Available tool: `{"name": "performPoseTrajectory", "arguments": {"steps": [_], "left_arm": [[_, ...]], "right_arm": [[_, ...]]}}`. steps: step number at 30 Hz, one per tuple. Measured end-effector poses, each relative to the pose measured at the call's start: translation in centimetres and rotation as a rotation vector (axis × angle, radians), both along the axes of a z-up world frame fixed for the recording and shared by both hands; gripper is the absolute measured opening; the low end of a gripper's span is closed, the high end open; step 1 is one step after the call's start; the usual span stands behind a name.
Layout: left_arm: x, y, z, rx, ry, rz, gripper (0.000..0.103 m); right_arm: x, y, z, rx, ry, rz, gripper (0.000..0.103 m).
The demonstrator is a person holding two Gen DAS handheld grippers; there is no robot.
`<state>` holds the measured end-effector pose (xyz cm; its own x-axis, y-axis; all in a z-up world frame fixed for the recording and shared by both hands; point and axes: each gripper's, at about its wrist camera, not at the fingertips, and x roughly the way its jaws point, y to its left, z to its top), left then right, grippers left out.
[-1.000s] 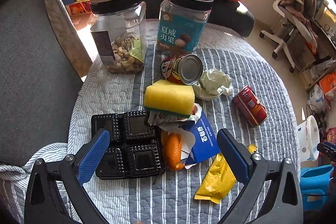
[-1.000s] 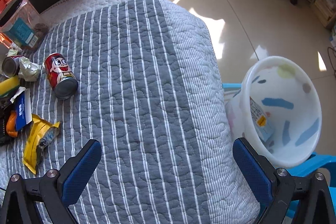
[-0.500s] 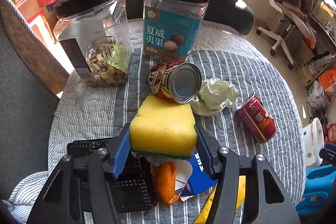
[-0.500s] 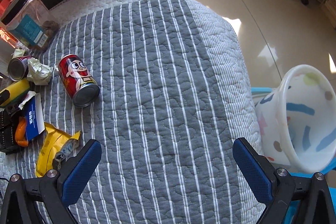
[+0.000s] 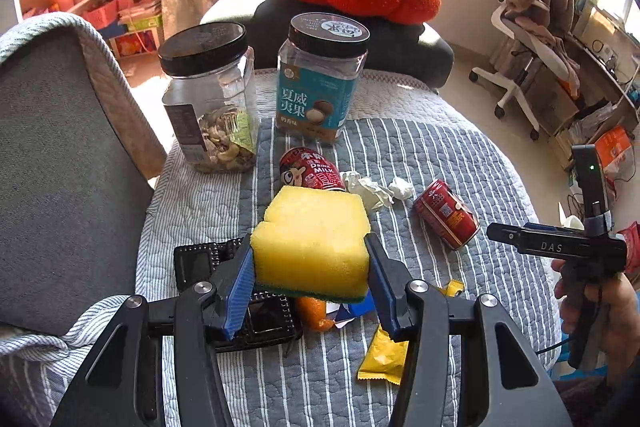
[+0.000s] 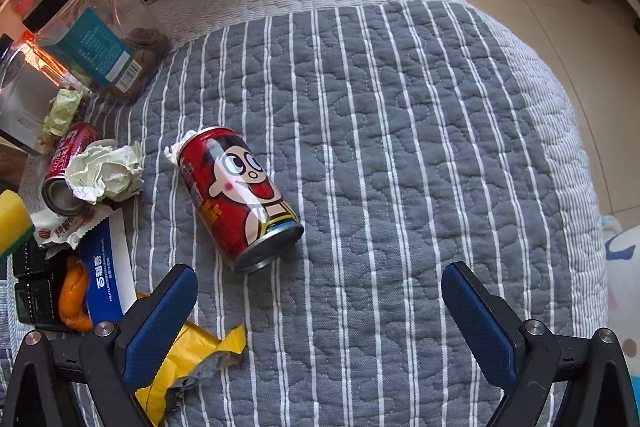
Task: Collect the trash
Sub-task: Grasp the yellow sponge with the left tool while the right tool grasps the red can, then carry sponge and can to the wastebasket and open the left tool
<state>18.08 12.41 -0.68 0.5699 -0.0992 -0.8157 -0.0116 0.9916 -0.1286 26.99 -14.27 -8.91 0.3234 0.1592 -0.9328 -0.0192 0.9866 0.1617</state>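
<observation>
Left gripper (image 5: 310, 269) clenched on sponge (image 5: 314, 241). Right gripper (image 6: 320, 311) released, red can (image 6: 240, 199) just beyond, nearer left finger, long axis slanting far-left to near-right.

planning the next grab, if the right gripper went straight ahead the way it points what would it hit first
Probably the striped quilt: the open right gripper has only bare cloth between its fingers. The red can lies left of that line, though depth is unclear.
</observation>
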Motion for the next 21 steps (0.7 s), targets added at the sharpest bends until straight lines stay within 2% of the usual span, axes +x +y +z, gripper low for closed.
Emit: {"name": "performPoseTrajectory", "arguments": {"steps": [8, 11, 12, 13, 14, 21], "left_arm": [[-1.3, 1.4, 0.4, -0.007, 0.005, 0.021, 0.055], [-1.4, 1.6, 0.1, -0.001, 0.018, 0.022, 0.055], [-1.4, 1.6, 0.0, 0.0, 0.021, 0.022, 0.055], [-1.5, 1.6, 0.0, 0.002, 0.023, 0.022, 0.055], [-1.5, 1.5, -0.1, 0.004, 0.024, 0.022, 0.055], [-1.7, 0.7, 0.2, 0.008, 0.023, 0.015, 0.055]], "right_arm": [[1.7, 2.7, -3.1, 0.006, -0.002, 0.057, 0.087], [1.8, 3.4, -3.8, -0.006, 0.004, 0.076, 0.08], [1.8, 3.7, -3.9, -0.01, 0.004, 0.084, 0.073], [1.7, 3.9, -3.8, -0.019, 0.0, 0.093, 0.065], [1.6, 4.1, -3.7, -0.027, -0.008, 0.103, 0.063], [0.0, 3.6, -0.4, -0.028, -0.051, 0.137, 0.061]]}}
